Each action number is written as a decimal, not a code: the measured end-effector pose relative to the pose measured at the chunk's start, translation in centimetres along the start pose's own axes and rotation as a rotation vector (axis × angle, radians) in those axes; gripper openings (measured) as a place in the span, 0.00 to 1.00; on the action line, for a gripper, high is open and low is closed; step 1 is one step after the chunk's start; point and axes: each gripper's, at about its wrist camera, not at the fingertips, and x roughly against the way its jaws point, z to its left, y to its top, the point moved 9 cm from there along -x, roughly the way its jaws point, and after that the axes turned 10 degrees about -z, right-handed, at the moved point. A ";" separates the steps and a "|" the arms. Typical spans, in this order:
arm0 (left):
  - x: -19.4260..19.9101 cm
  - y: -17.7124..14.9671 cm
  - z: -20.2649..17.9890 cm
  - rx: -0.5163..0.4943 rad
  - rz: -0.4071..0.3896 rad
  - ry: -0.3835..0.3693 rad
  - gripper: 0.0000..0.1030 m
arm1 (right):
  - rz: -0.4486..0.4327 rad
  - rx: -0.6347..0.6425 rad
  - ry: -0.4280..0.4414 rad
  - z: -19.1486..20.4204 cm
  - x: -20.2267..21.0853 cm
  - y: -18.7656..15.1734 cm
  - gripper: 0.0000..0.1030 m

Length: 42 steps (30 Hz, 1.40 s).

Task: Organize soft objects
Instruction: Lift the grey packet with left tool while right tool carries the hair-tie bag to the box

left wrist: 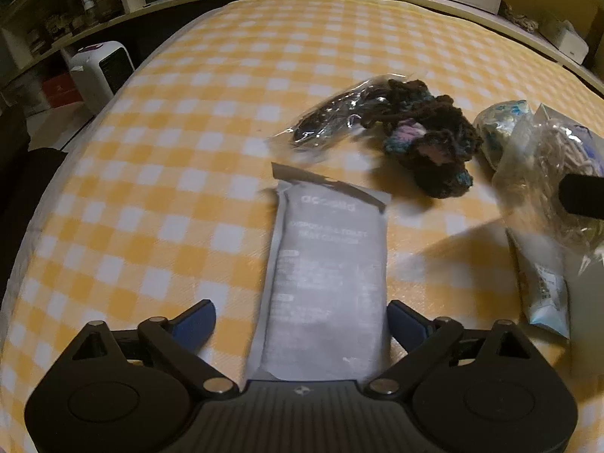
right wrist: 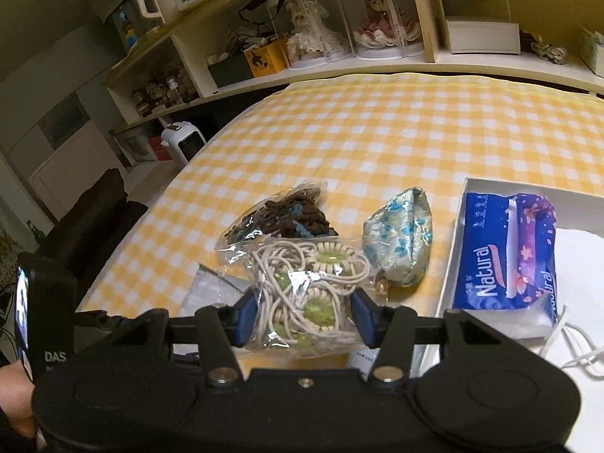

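In the left wrist view my left gripper is open, its blue pads on either side of a grey flat pack lying on the yellow checked cloth. Beyond it lie a dark crochet piece and a clear bag of dark yarn. In the right wrist view my right gripper is open around a clear bag of cream cord and green crochet rounds. A blue-flowered pouch lies right of it. The dark yarn bag lies behind.
A white box at the right holds a blue tissue pack. A white cable trails beside it. Shelves with dolls run along the far edge. A white heater stands off the left edge.
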 end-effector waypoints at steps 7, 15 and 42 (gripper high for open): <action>0.2 0.6 -1.6 -0.071 -0.040 -0.051 0.62 | 0.019 0.020 0.001 0.2 -0.3 -0.5 0.52; 1.2 1.6 -1.3 0.005 -0.074 -0.092 0.53 | 0.028 0.033 -0.015 -0.2 -0.3 -1.1 0.51; 13.1 9.6 -7.7 0.127 -0.400 -0.307 0.53 | -0.246 0.030 -0.163 -5.3 12.3 4.4 0.51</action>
